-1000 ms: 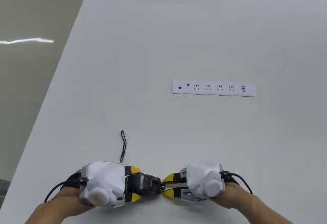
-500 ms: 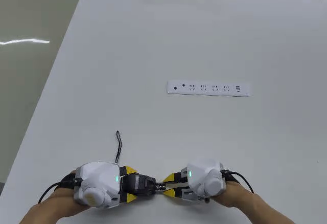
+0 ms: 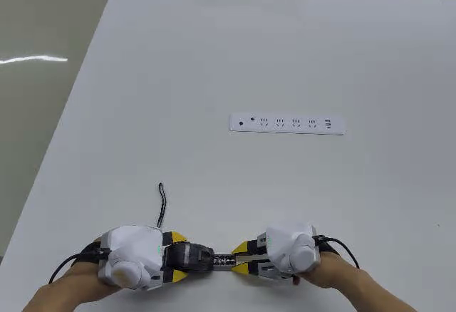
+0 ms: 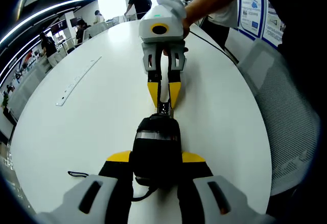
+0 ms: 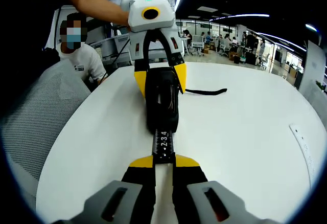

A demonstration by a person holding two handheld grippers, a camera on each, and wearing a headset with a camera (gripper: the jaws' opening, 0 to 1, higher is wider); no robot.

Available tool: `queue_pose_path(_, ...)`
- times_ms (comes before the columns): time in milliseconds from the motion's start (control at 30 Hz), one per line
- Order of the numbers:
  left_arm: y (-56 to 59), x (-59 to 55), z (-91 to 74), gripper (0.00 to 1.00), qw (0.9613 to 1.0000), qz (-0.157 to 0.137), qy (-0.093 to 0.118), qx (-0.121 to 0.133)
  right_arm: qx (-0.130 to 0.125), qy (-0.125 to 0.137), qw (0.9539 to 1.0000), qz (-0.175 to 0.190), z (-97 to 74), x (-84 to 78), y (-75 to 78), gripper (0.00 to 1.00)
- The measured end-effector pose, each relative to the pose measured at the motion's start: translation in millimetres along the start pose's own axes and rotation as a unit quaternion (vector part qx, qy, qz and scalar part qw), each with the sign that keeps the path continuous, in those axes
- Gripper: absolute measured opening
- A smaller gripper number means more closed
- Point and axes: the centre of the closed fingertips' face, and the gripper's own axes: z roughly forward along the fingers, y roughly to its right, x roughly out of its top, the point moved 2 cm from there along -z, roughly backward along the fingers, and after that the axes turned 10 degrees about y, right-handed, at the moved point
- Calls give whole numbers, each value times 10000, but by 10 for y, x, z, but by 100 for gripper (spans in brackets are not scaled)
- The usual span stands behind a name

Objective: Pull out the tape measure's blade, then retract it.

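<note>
The left tool is clamped across the black tape measure case, one jaw on either side. The case sits at the near edge of the worktop. Whether it rests on the surface or hangs just above it, I cannot tell.

The right tool is closed on the blade just past the case's mouth. A short run of numbered blade shows between the case and those jaws.

The two tools face each other nose to nose. The blade's long axis runs straight out of the case toward the right tool, in line with both pairs of jaws. By my judgement the pull should go to the person's right, directly away from the case along that line, while the left tool anchors the case. Sideways drift could kink the blade.

The wrist strap trails from the case's other end, and the power strip lies well beyond the case.
</note>
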Motion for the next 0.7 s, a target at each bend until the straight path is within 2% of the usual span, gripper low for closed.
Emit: queue_pose_path(700,3,2,-7,29,10000,-13,-78,-33,-20,7,9999,140,-234,-99,-20,9)
